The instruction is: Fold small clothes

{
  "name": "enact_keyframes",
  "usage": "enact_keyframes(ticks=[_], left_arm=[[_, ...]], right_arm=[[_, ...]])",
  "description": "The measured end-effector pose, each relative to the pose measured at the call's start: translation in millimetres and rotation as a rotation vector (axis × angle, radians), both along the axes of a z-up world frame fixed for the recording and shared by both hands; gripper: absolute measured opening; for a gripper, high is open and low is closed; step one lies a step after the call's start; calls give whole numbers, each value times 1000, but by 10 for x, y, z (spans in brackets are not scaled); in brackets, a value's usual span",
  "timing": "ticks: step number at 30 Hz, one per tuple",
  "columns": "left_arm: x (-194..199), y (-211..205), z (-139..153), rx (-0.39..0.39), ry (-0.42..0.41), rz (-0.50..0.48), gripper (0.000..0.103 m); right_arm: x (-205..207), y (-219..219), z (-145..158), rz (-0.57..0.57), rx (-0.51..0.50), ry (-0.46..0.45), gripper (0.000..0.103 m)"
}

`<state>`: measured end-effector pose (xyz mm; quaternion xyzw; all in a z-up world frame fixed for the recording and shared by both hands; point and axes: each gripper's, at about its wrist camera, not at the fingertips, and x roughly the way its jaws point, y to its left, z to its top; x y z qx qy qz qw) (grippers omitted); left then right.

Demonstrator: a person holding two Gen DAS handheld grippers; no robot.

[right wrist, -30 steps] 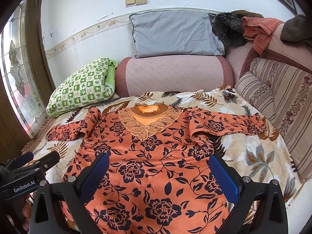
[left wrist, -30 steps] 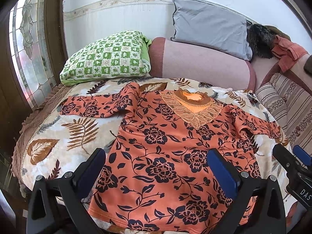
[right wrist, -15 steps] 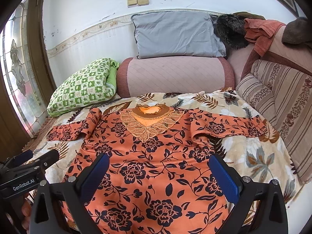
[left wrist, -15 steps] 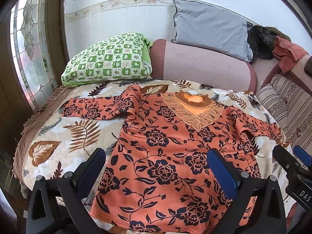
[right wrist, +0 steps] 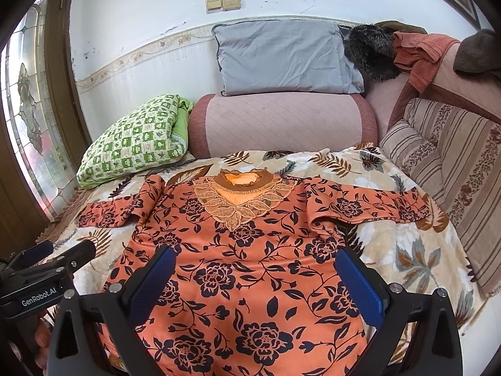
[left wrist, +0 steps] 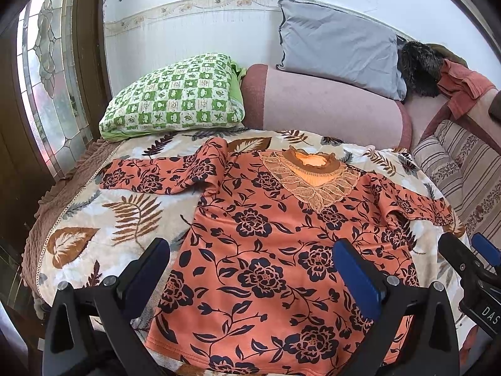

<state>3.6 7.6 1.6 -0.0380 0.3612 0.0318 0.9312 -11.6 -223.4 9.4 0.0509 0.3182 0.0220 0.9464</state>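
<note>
The orange floral top [left wrist: 281, 250] lies face up and spread flat on the leaf-print blanket [left wrist: 94, 219] that covers the bed, hem at the near edge, lace neckline [right wrist: 241, 200] toward the far edge where the pink bolster [right wrist: 281, 125] runs. Both sleeves reach out sideways: the left sleeve [left wrist: 156, 175] toward the left edge below the green checked pillow [left wrist: 175, 103], the right sleeve [right wrist: 369, 203] toward the right edge beside the striped cushion [right wrist: 438, 156]. Each sleeve bunches a little at the shoulder.

No fold shows yet, so this looks like the very start: the garment is laid out and the tools are poised above its hem. The left gripper [left wrist: 250, 269] hangs over the lower left part of the top with its tongs spread wide and nothing between them; the right gripper [right wrist: 256, 272] hangs over the lower middle, tongs likewise spread and empty. Neither seems to touch the cloth, though the near hem is partly hidden by the tool bodies.

The next move probably calls for each tool to travel out to its own side, pinch a sleeve near the cuff or shoulder seam, and carry it inward across the body. The fabric looks soft and stretchy, so a shallow pinch may slip, and a deep one may catch the plush blanket as well.

No box, basket or other container is in view; a grey pillow [right wrist: 281, 56] and loose clothes [right wrist: 416, 50] sit beyond the far edge
</note>
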Motion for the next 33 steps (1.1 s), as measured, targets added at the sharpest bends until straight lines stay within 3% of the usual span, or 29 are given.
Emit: enact_keyframes(ticks=[33], left_arm=[[82, 34, -45, -15, 27, -3, 103]], right_arm=[[88, -73, -81, 19, 30, 14, 103]])
